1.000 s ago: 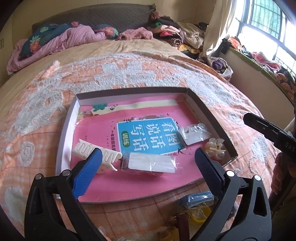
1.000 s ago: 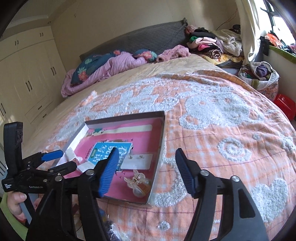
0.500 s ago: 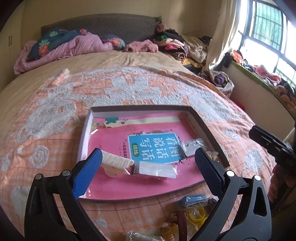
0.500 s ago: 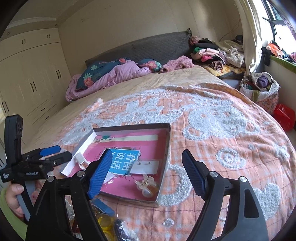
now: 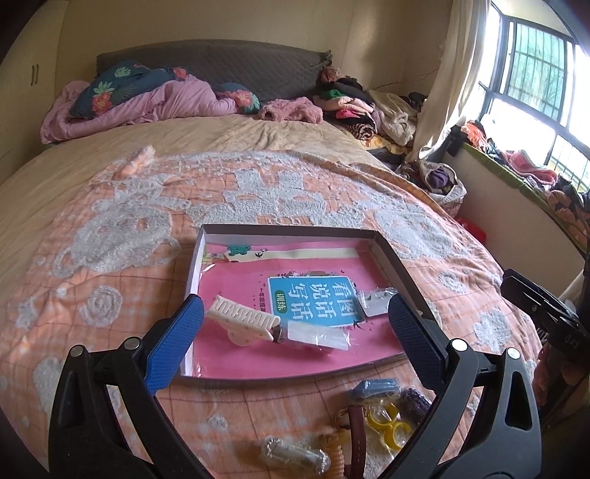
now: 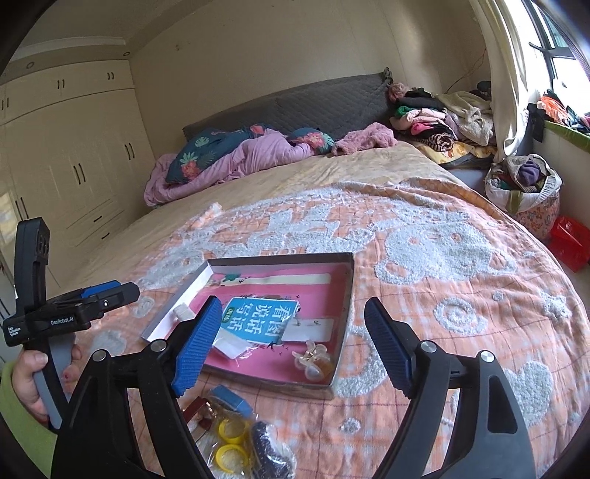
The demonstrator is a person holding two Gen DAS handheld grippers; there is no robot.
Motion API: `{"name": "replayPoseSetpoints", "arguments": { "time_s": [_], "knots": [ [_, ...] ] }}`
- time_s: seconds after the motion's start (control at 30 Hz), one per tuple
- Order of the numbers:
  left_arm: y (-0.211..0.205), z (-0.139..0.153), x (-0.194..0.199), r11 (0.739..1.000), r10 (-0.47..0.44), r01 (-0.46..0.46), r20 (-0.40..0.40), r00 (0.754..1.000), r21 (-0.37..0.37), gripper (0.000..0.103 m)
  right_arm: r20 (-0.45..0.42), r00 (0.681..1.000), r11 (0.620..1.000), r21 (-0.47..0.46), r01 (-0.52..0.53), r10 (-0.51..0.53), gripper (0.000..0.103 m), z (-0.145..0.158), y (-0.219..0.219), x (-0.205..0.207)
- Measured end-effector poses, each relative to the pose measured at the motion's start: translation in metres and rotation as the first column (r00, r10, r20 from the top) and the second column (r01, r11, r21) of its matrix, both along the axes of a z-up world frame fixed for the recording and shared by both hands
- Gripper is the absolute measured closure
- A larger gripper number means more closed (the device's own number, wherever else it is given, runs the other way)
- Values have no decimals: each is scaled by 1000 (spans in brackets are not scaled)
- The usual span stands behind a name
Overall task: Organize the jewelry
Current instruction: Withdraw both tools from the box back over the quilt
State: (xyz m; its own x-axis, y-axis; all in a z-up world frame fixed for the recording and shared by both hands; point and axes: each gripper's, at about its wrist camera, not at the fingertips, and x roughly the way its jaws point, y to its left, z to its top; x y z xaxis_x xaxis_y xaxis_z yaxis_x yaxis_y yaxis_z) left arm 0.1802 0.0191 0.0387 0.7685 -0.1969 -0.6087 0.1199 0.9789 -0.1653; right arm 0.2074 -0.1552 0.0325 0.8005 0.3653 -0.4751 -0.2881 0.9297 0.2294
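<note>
Shallow cardboard tray (image 5: 396,263) is lying on the peach quilted bedspread (image 5: 110,280). Inside it: cream toothed hair clip (image 5: 241,320) sitting left, clear plastic packet (image 5: 319,336) just right. Yellow rings (image 5: 391,423) are lying before the tray.

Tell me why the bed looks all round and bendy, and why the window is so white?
In the left wrist view the fisheye lens bends the bed into a dome, and daylight washes out the window. In the right wrist view the wardrobe lines curve too, the window glares, and the corners go black.
</note>
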Motion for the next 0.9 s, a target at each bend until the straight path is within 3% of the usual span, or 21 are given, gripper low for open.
{"name": "replayPoseSetpoints", "arguments": {
  "time_s": [0.3,0.9],
  "knots": [
    [2,1,-17,1000,1,-2,-26,1000,-18,10,11,1000,1000,8,-13,12,25,7,-2,-19],
    [-16,-1,-56,1000,2,-2,-25,1000,26,10,3,998,998,6,-64,64,24,8,2,-49]
  ]
}}
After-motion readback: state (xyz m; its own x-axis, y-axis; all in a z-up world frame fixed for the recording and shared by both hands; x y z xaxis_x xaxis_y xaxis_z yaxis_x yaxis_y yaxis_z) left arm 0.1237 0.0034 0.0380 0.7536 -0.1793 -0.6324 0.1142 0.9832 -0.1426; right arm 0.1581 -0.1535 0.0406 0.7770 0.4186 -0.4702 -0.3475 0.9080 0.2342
